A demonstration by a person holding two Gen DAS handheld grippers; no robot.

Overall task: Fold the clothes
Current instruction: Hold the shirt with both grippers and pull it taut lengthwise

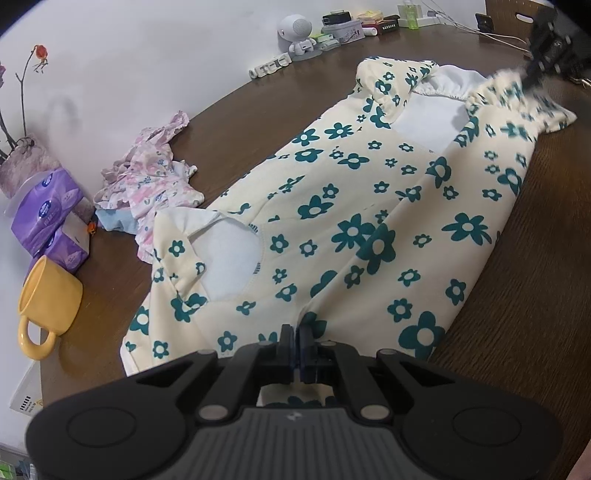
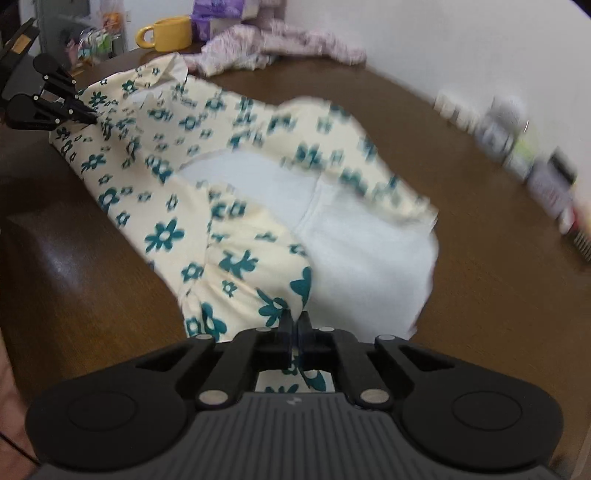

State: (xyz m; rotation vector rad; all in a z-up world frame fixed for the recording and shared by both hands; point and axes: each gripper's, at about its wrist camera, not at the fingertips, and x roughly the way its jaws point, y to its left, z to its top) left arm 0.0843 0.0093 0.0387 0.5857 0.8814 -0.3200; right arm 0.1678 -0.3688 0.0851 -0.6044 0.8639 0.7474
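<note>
Soft matt cream cloth garment with green flowers (image 1: 369,206) on a glossy brown wood-look table (image 2: 85,280); at ten o'clock, a smooth yellow ceramic-looking mug (image 1: 50,295)

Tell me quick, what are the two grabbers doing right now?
Left gripper: closed, pinching the edge of the cream floral garment.
Right gripper: closed, pinching the opposite end of the same garment.

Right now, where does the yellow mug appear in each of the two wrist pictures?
Left wrist view: the yellow mug is at the left edge, lying on its side beside the purple tissue packs.
Right wrist view: the mug is at the top, left of centre, far off.
Shared landmark: the flowered garment spread on the table.
</note>
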